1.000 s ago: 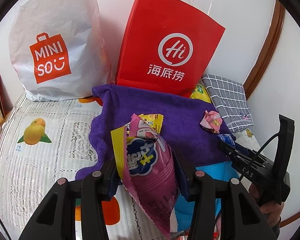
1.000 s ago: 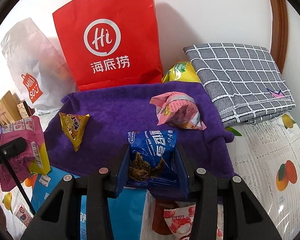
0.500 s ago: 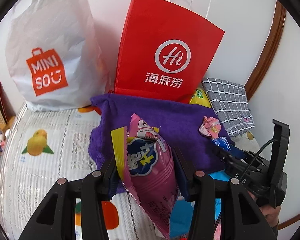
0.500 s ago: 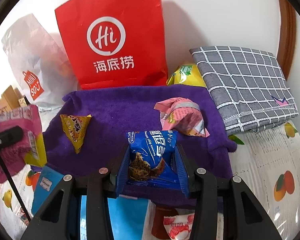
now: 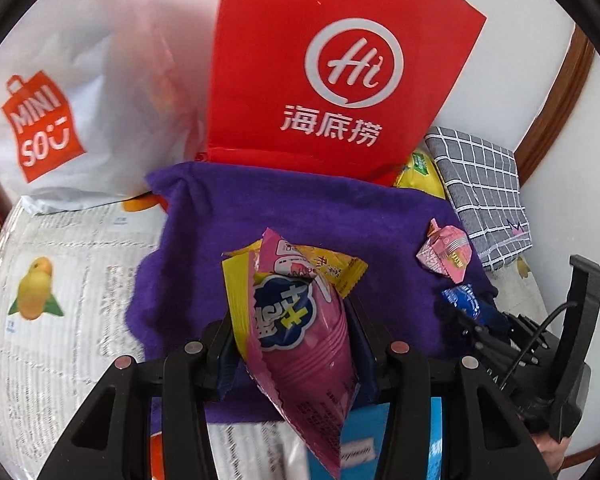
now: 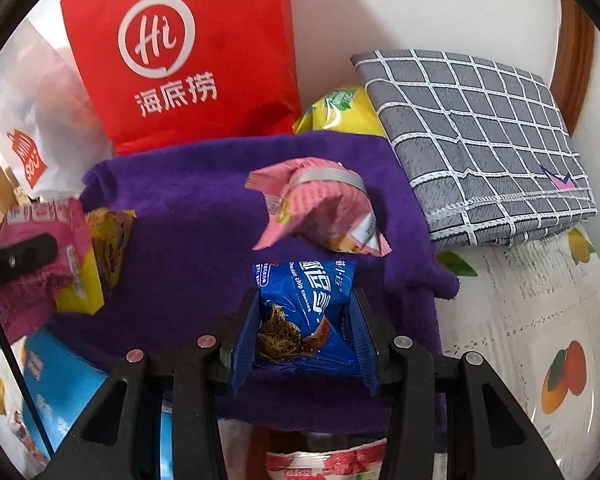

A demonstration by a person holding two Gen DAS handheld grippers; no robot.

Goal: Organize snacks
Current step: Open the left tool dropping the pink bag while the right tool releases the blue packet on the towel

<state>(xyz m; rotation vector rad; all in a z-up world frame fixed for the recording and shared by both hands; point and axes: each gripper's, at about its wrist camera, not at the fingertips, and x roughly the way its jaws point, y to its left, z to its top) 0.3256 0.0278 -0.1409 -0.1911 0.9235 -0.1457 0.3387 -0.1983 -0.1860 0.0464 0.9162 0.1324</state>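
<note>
a: over the purple towel [image 5: 300, 208], left claw [image 5: 296, 344] clamped on a pink snack pouch [image 5: 300, 340], pads squeezing both sides, pouch standing tall with its top corner poking forward. probably gripped at the middle so the puffy bag cannot swing.

b: same on the other side. right claw [image 6: 306, 328] clamped on a blue cookie packet [image 6: 306, 316], held flat-faced between the blue pads [image 6: 246, 340], low over the towel's near edge. looks like both being carried to the towel, apparently the sorting spot.

a: already lying on the towel: one crumpled pink packet [image 6: 320, 212] near the right side, one yellow triangular packet [image 6: 108, 240] toward the left, well apart. spread out rather than piled, likely so each stays easy to grab.

b: count, then. two claws, two snacks held. two loose packets on the towel. one yellow bag [image 6: 340, 112] tucked behind the towel, wedged between the red paper bag [image 6: 188, 52] and the folded grey checked cloth [image 6: 476, 140].

a: plus one white shopping bag [image 5: 60, 92] standing left of the red one, both leaning against the wall. two bags total, maybe meant as destinations, cannot tell.

b: blue box [image 6: 60, 384] and a red-and-white packet [image 6: 324, 464] near the bottom edge, off the towel on the fruit-print tabletop cover [image 6: 540, 320], not yet sorted. contents hard to read.

a: task partway, by the look of it: two placed, two in transit.
</note>
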